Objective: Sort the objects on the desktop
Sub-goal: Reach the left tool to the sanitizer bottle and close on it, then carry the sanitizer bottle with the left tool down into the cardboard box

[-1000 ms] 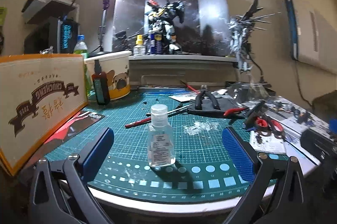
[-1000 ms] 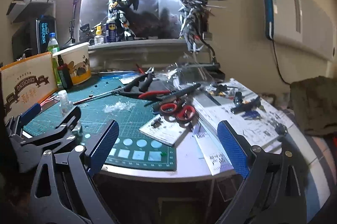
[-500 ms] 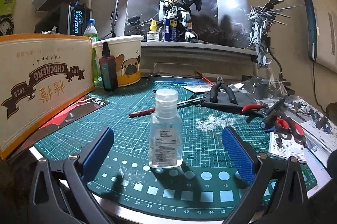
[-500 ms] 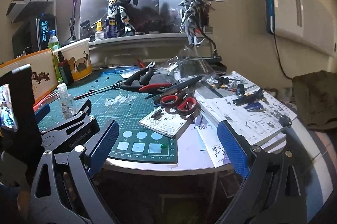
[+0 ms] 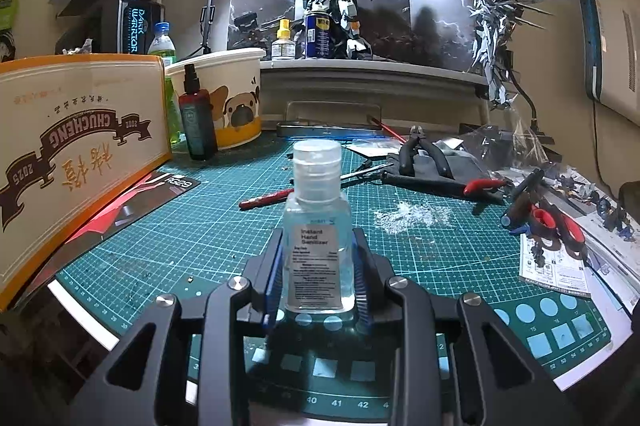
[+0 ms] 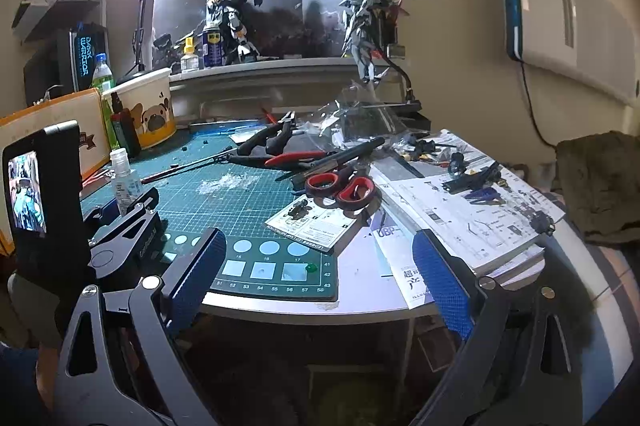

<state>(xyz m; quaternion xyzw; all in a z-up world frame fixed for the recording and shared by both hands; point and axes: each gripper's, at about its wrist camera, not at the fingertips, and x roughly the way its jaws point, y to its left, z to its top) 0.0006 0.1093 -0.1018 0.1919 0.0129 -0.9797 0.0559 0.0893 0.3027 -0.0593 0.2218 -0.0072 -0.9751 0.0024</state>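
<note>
The left gripper (image 5: 318, 278) has its fingers clamped on the lower body of a small hand sanitizer bottle (image 5: 318, 234), which stands upright on the green cutting mat (image 5: 224, 238) near the mat's front edge. Whether the bottle's base is resting on the mat or just clear of it cannot be told. The right gripper (image 6: 320, 274) hangs off the front edge of the table (image 6: 360, 290), fingers wide apart and holding nothing.

Much on the table looks unsorted: red-handled scissors (image 6: 340, 187) lie on an instruction sheet (image 6: 316, 226), black pliers (image 5: 424, 153) and red-handled cutters (image 5: 480, 185) sit together at the mat's far right, a red-handled tool (image 5: 272, 197) lies across the mat, and small model parts are scattered on the manual (image 6: 472, 209). A pug-printed tub (image 5: 224, 97) and a cardboard box (image 5: 76, 149) stand at the left. By my judgement, most of the sorting remains.
</note>
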